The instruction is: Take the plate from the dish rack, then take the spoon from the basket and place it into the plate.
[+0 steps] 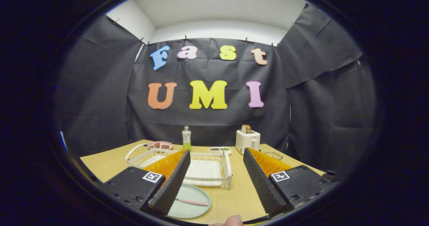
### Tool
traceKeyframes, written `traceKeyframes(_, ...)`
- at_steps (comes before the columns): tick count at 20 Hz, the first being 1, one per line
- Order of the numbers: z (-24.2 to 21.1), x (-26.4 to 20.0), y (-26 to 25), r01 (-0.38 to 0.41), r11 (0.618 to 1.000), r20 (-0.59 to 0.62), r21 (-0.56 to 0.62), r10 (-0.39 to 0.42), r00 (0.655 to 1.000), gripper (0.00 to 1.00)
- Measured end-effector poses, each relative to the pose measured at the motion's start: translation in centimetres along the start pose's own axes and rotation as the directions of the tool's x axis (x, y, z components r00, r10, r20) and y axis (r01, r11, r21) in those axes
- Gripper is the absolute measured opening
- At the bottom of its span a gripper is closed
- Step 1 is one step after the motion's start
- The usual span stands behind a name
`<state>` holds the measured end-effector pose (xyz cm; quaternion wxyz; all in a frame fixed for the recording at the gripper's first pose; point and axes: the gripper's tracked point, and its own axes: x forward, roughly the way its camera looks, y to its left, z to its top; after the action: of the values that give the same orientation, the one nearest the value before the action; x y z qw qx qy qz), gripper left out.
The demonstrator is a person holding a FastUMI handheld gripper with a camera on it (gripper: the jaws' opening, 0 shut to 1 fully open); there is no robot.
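The gripper (pixel 217 159) has its fingers wide apart and holds nothing. The plate (pixel 191 202) lies flat on the table (pixel 234 195), by the left finger. The spoon (pixel 191 202) lies in the plate. The rack (pixel 207 169) sits just beyond it. A toaster (pixel 248 140) and a bottle (pixel 186 138) stand at the back.
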<state>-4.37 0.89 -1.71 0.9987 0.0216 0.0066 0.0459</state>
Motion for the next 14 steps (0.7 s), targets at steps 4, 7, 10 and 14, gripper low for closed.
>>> traceKeyframes(4, 1.2, -1.8, 1.8, -0.024, 0.999, 0.038, -0.034, 0.026, 0.999, 1.00)
traceKeyframes(7, 1.1, -2.8, 2.5, -0.039, 0.999, 0.036, -0.015, 0.040, 0.999, 1.00)
traceKeyframes(10, 0.6, -3.2, 2.4, -0.010, 1.000, 0.022, 0.005, 0.010, 1.000, 1.00)
traceKeyframes(14, 0.1, -3.8, 4.5, -0.035, 0.999, 0.025, -0.040, 0.036, 0.999, 1.00)
